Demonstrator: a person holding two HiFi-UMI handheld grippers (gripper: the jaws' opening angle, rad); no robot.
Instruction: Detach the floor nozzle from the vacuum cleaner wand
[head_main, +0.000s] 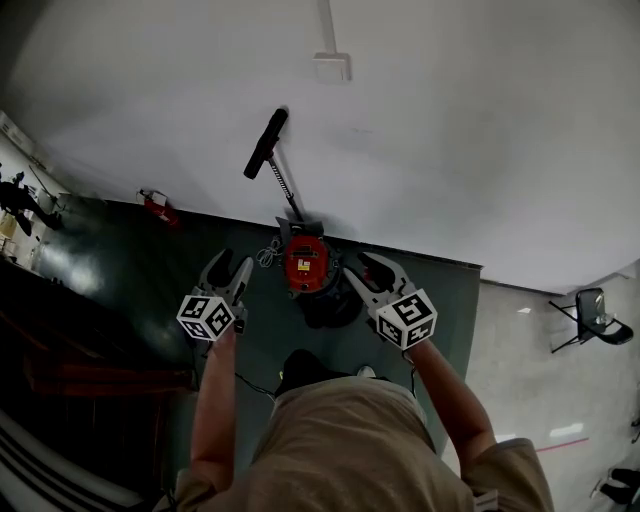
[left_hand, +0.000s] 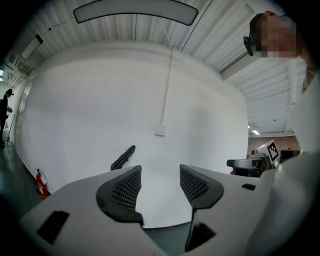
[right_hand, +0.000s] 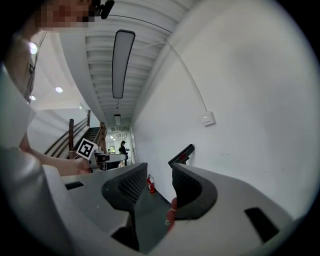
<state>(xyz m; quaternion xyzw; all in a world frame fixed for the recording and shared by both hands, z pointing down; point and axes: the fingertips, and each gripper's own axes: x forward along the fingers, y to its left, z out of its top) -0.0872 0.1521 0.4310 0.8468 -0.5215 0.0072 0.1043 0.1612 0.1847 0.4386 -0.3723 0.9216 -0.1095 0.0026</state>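
Round red vacuum (head_main: 306, 262), slim wand (head_main: 285, 185)

Dark green floor (head_main: 150, 270) w/ red vacuum cleaner (head_main: 305, 262) standing nr wall (head_main: 450, 130); fire extinguisher (head_main: 157, 207) left, chair (head_main: 592, 318) far right.

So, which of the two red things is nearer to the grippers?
The red vacuum cleaner body, seen between the left gripper and the right gripper in the head view. The red fire extinguisher stands farther left, against the wall.

White wall (head_main: 480, 130) w/ switch box (head_main: 332, 66), red extinguisher (head_main: 155, 207) (at wall base), folding chair (head_main: 594, 316) far rt
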